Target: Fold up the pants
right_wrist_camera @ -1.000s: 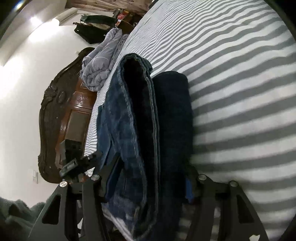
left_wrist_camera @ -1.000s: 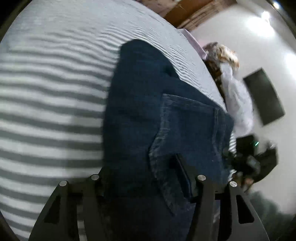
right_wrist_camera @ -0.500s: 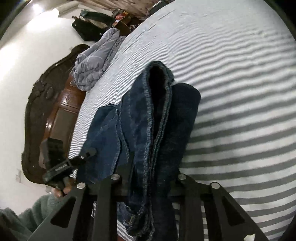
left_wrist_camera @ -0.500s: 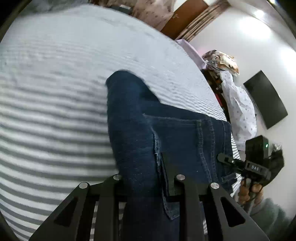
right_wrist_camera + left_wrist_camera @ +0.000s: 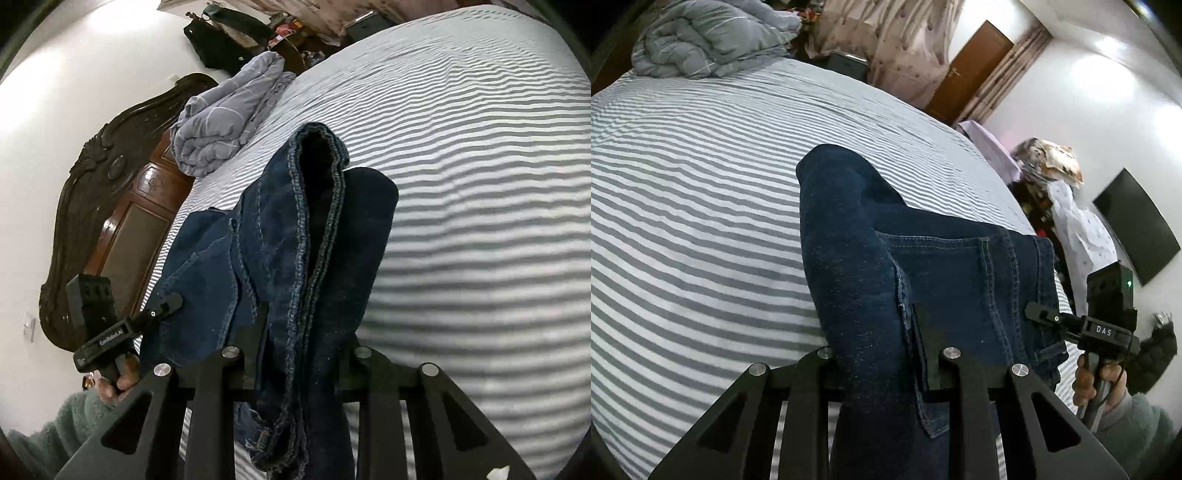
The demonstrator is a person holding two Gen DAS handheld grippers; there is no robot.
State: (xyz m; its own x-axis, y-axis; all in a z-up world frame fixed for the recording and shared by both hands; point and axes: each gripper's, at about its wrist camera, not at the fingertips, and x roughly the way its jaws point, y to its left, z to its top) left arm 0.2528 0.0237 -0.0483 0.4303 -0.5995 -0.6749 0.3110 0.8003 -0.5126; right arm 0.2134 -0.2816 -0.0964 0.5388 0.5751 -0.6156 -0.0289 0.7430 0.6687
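Clamping folded dark-blue pants from opposite ends: left tool pinching the denim at the back pocket, right tool gripping the stacked hems. Lying bundled on the striped bed, near a rumpled grey quilt.

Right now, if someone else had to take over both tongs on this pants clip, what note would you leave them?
Left tongs: shut on the jeans, gripping the folded bundle at the back-pocket side.
Right tongs: shut on the jeans at the other side, where the stacked hems and layers show edge-on.
The jeans are folded into a thick multi-layer bundle, held between both tongs over the striped bed. Whether the far end rests on the sheet cannot be told.
A grey duvet lies bunched by the headboard.
Done: folding looks essentially finished.
Left: probably lay the bundle flat on the bed, open both tongs, tidy any loose edge.
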